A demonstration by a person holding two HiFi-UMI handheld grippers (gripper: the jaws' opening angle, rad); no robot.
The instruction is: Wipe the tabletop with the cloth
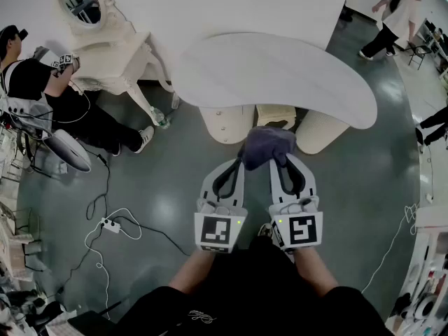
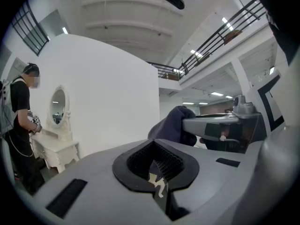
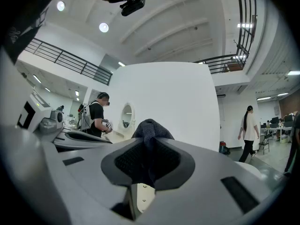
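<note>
Grey glossy floor (image 1: 168, 187) lies below us. Our dark blue cloth (image 1: 266, 145) is bunched in the air just in front of the near edge of the white oval tabletop (image 1: 280, 75). Our right gripper (image 1: 280, 161) has its jaws clamped on the cloth. Our left gripper (image 1: 236, 165), close beside it, is fully closed with nothing in it. Further left stands a white dressing table (image 1: 105, 44).
</note>
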